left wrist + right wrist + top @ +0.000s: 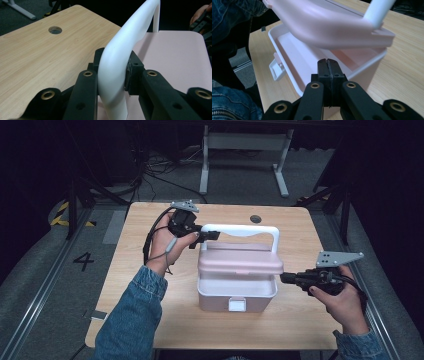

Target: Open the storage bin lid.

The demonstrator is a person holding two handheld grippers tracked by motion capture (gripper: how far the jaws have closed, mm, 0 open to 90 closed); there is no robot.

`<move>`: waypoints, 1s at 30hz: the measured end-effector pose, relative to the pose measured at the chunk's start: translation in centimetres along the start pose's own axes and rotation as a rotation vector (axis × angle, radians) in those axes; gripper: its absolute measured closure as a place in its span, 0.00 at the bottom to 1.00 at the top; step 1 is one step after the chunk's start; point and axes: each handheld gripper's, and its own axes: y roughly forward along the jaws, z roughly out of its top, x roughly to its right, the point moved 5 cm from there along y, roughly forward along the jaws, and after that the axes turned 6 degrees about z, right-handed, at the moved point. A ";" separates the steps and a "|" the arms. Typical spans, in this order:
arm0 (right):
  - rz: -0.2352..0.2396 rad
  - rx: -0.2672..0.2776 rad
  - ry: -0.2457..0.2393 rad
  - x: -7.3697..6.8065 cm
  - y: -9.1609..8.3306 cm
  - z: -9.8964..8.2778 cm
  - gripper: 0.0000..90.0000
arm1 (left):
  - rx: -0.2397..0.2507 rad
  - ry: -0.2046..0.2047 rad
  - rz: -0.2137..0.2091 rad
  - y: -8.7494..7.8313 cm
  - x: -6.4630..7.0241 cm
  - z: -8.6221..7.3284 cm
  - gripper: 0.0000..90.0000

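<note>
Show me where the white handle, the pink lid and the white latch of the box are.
white handle (pixel 112 72): left gripper view, on the bend held between the jaws.
pink lid (pixel 240 265): high view, on the raised lid's front edge.
white latch (pixel 237 305): high view, on the clasp at the box's front wall.

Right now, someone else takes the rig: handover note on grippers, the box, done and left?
Left gripper: shut on the white handle near its left bend, holding the pink lid lifted off the box.
Right gripper: jaws shut on nothing, tips at the right side of the pink box, just below the lid.
Box sits mid-table, white latch on its front wall, unfastened.
Done: latch released, lid partly raised.
Left: probably finish opening the lid; the part of the inside in view looks empty.
</note>
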 end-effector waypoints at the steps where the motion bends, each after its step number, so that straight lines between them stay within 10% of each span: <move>1: 0.006 0.002 0.000 0.0 0.2 0.1 1.00 | -0.001 -0.001 0.001 0.0 0.0 0.0 0.83; 21: -0.002 0.108 -0.029 0.2 1.0 1.7 1.00 | 0.009 -0.018 0.038 0.2 -0.8 0.6 0.83; 30: -0.006 0.115 -0.032 0.3 1.0 1.8 1.00 | 0.012 0.025 0.085 -0.6 -1.0 -0.2 0.55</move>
